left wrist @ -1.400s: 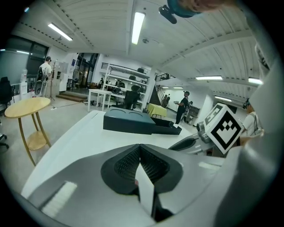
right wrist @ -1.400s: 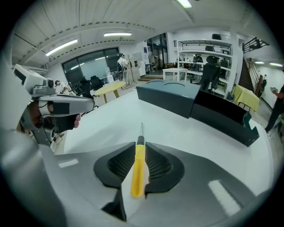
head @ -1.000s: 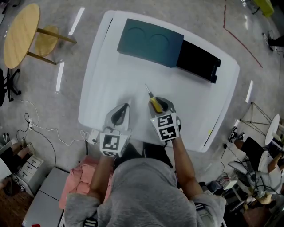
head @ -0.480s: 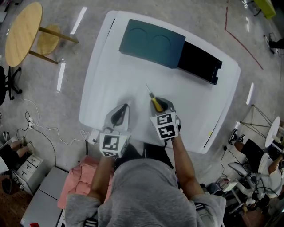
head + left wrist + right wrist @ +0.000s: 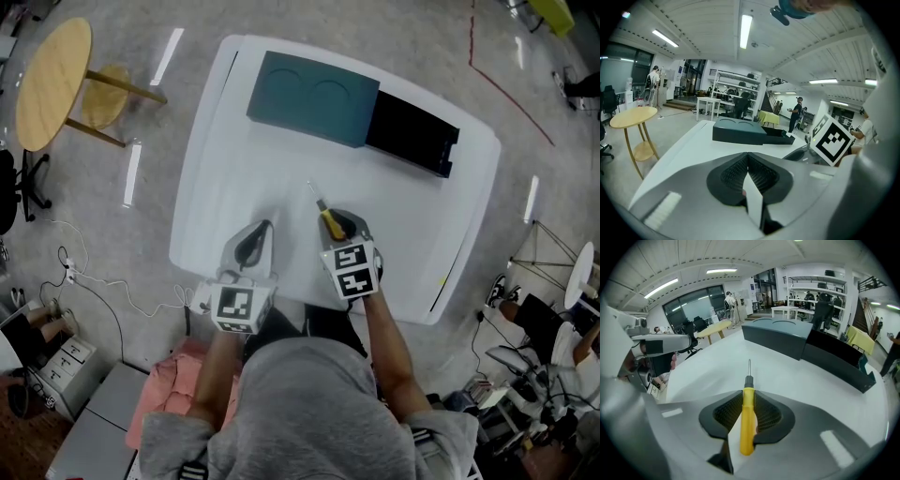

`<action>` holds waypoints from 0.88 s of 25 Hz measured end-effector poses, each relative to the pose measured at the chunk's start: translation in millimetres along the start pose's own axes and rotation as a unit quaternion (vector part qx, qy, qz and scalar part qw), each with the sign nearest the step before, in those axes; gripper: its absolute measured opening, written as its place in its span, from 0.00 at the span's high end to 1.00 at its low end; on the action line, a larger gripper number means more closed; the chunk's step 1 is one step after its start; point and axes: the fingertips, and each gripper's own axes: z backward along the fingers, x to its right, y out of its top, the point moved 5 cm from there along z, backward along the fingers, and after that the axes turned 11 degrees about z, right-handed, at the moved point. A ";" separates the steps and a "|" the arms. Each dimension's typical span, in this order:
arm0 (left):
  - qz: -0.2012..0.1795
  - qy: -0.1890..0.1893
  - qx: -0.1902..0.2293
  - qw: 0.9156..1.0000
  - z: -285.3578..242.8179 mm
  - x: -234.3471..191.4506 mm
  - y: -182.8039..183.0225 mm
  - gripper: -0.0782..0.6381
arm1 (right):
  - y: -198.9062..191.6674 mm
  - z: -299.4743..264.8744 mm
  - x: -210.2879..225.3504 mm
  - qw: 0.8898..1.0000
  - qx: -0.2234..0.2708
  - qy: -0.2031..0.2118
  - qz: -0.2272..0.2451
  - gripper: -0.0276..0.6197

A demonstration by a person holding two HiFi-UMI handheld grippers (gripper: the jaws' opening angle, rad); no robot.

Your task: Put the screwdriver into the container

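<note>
A screwdriver (image 5: pixel 328 221) with a yellow handle and thin metal shaft lies on the white table (image 5: pixel 234 178), tip pointing away from me. My right gripper (image 5: pixel 336 219) has its jaws closing on the yellow handle (image 5: pixel 747 420), and both pads touch it. My left gripper (image 5: pixel 255 236) rests beside it to the left, shut and holding nothing (image 5: pixel 748 158). At the far side of the table stands a teal box (image 5: pixel 314 97) with two round dents, and an open black container (image 5: pixel 412 134) adjoins it on the right.
A round wooden side table (image 5: pixel 52 84) stands on the floor to the far left. Cables (image 5: pixel 103 277) trail on the floor near the table's left corner. A pink cloth (image 5: pixel 173 394) lies by my left arm. The table's near edge (image 5: pixel 300 298) is just below the grippers.
The head view has shifted slightly. Both grippers and the screwdriver keep the same places on the table.
</note>
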 end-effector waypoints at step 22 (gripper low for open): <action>-0.078 -0.091 0.061 0.991 0.4 105.1 72.3 0.88 | 8.1 140.0 49.7 0.986 0.101 -0.123 -0.047 0.84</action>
